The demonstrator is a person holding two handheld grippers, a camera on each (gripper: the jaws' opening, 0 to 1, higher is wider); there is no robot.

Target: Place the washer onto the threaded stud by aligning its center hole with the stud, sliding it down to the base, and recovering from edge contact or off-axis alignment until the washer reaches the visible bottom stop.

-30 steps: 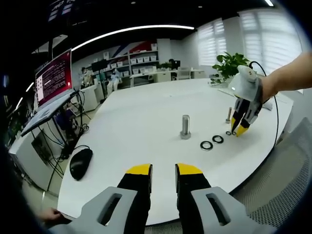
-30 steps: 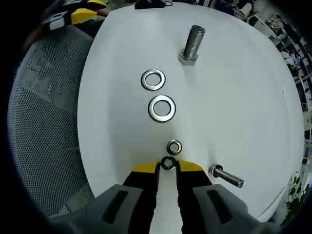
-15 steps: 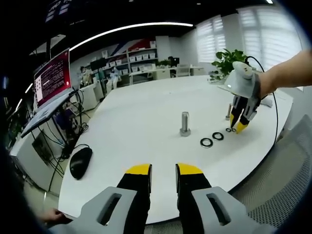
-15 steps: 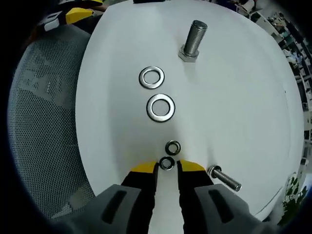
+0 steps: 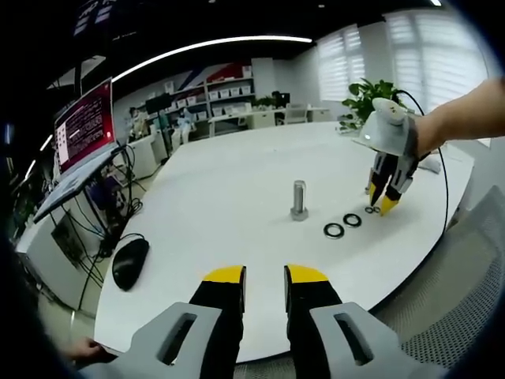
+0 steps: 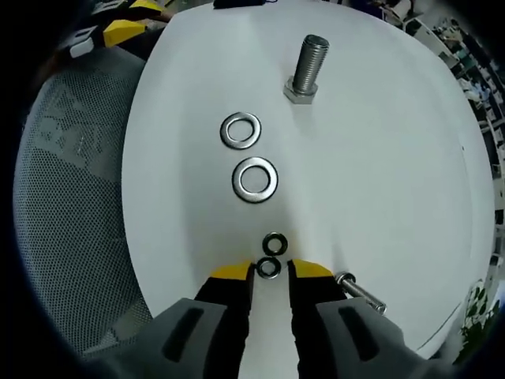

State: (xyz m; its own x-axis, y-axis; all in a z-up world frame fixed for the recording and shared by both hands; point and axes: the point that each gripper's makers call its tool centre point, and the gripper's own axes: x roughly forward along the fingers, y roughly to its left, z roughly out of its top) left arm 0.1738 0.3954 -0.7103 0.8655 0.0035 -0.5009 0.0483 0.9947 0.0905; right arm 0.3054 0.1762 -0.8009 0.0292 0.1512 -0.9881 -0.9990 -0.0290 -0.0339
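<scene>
A large threaded stud (image 5: 298,200) (image 6: 306,67) stands upright mid-table. Two large washers (image 6: 241,130) (image 6: 255,179) lie flat between it and my right gripper (image 6: 270,271) (image 5: 382,204). The right gripper is shut on a small dark washer (image 6: 270,268), held just above the table. A second small washer (image 6: 274,241) lies on the table just ahead of it. A small stud (image 6: 357,289) (image 5: 370,185) stands close to the right jaw. My left gripper (image 5: 264,276) hangs at the near table edge, open with nothing between its fingers.
A black mouse (image 5: 130,264) and an open laptop (image 5: 83,130) sit at the table's left side. A potted plant (image 5: 371,99) stands at the far edge. A grey mesh chair (image 6: 71,197) is beside the table edge near the right gripper.
The right gripper has risen slightly off the table with the small washer between its tips. The left gripper has stayed still.
</scene>
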